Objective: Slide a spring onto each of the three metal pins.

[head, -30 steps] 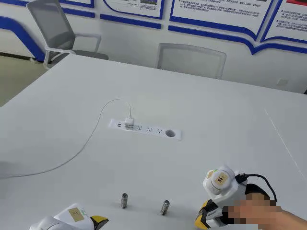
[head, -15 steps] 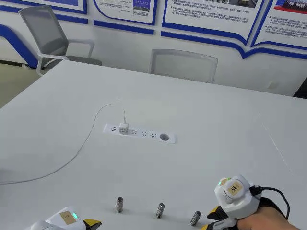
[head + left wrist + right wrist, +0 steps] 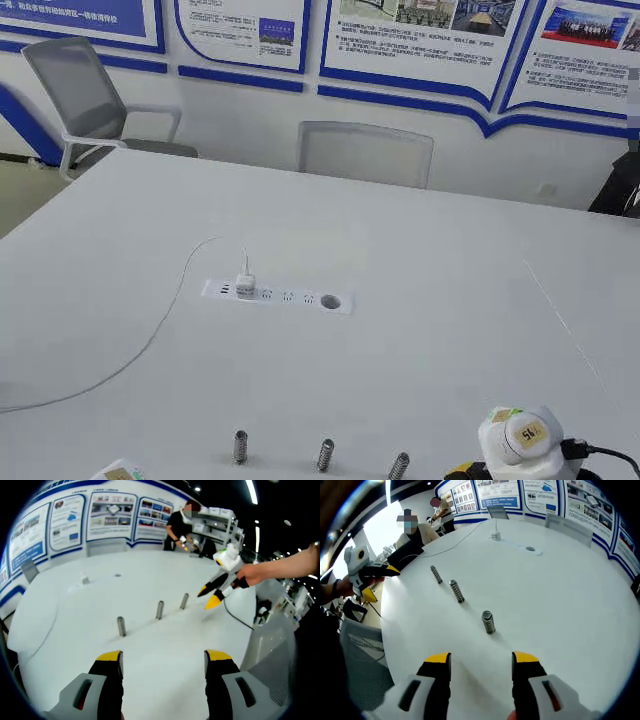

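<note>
**Three sprung pins in a row at the table's near edge, both grippers empty**

The white table carries a row of three pins close to its near edge, well apart from each other and upright. In the right gripper view a grey coil spring wraps each pin from the table top up to its tip, and the closest one shows a round flat top.

Toward the middle of the table lies a white power strip, with a small white charger plugged in near its left end. A thin white cable curves from the charger toward the table's left edge. Two grey chairs stand along the far edge, under blue-bordered wall posters. Nothing lies between the grippers and the pins.

The left gripper has its yellow-tipped jaws spread wide over bare table, short of the row, gripping nothing. The right gripper is likewise spread wide and empty, with the closest spring just ahead of its tips.
</note>
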Motion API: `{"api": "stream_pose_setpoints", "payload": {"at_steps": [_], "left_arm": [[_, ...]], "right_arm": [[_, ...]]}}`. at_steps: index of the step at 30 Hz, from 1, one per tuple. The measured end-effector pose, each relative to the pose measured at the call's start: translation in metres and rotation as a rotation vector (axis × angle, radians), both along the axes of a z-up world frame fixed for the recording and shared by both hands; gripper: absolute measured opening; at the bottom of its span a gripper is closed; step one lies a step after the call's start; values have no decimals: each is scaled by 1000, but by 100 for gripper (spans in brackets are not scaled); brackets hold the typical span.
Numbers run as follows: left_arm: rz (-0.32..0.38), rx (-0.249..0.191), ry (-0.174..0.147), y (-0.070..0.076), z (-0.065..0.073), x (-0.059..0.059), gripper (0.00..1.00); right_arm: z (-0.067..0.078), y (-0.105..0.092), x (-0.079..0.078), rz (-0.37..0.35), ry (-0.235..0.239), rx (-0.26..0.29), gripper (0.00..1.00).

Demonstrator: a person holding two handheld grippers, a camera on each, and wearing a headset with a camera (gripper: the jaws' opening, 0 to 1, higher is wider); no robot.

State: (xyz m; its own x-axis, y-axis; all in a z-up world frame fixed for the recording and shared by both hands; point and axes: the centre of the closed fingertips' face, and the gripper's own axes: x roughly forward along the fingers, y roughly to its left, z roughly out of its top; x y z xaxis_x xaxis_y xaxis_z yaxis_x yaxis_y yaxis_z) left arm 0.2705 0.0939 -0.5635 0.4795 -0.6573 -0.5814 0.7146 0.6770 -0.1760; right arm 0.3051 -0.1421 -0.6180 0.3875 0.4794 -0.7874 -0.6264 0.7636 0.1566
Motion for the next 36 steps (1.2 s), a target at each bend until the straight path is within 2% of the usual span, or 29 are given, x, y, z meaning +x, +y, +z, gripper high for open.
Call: {"api": "stream_pose_setpoints", "payload": {"at_steps": [9, 18, 27, 36], "left_arm": [[5, 4, 1, 3, 0, 1, 67], [5, 1, 1, 2, 0, 4, 68], [13, 7, 12, 6, -4, 3, 68], [29, 5, 12, 9, -5, 8, 69]], "right_arm": [[6, 9, -14, -69, -23, 93, 58], [8, 17, -20, -139, -39, 179, 62], [10, 29, -29, -132, -50, 211, 69], [20, 44, -34, -106, -78, 241, 77]]}}
